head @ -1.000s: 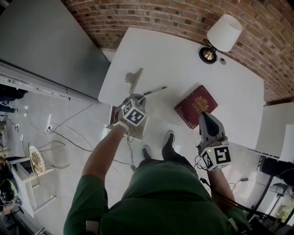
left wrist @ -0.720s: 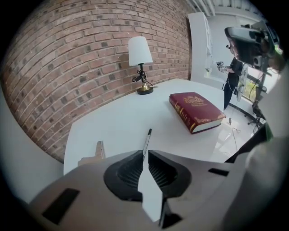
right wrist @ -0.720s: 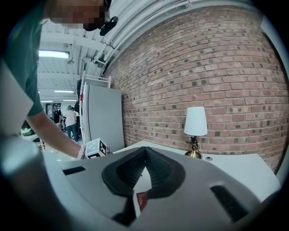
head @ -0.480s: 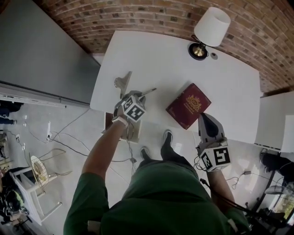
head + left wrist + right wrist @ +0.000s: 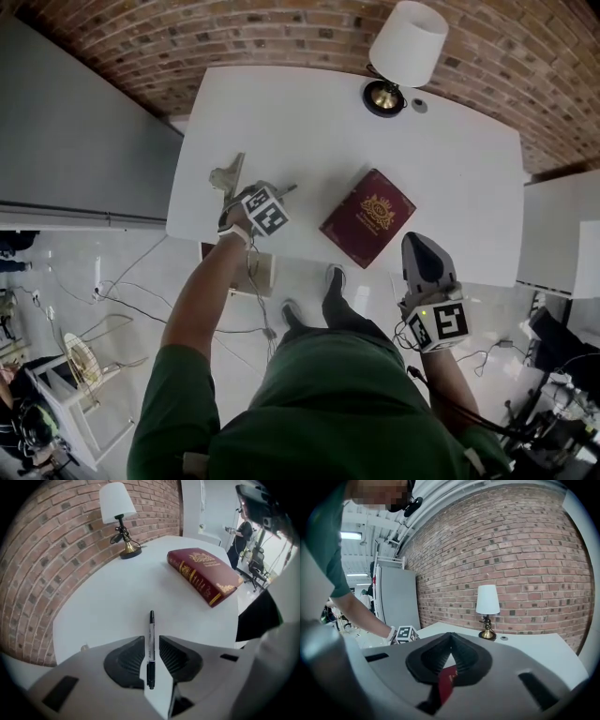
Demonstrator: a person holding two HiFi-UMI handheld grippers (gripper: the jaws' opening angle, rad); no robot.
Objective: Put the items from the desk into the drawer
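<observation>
Two grippers: we hold one in each hand, both on the near side of the white desk [image 5: 309, 112], and we place everything by the red book [image 5: 367, 216].
Book: it lies flat and closed near the desk's front edge, gold crest up, set at a slant.
Left gripper [image 5: 151, 637]: to the left of the book in the head view, pointing steeply down at the desk top. Its jaws have just been opening and now stand released, a narrow gap between the ribbed pads.
Pen [image 5: 150, 656]: it lies flat on the desk to the left of the book, apart from it. It sits in the gap between our left jaws, its tip reaching out past them. The pads do not clamp it.
Right gripper [image 5: 450, 635]: on the near side of the book, off the desk's front edge and over the floor, pointing roughly level toward the book. Its jaws are clenched, tips touching, with nothing held.
Lamp [image 5: 403, 47]: beyond the book, at the far edge by the brick wall [image 5: 234, 33], white shade on a brass base.
</observation>
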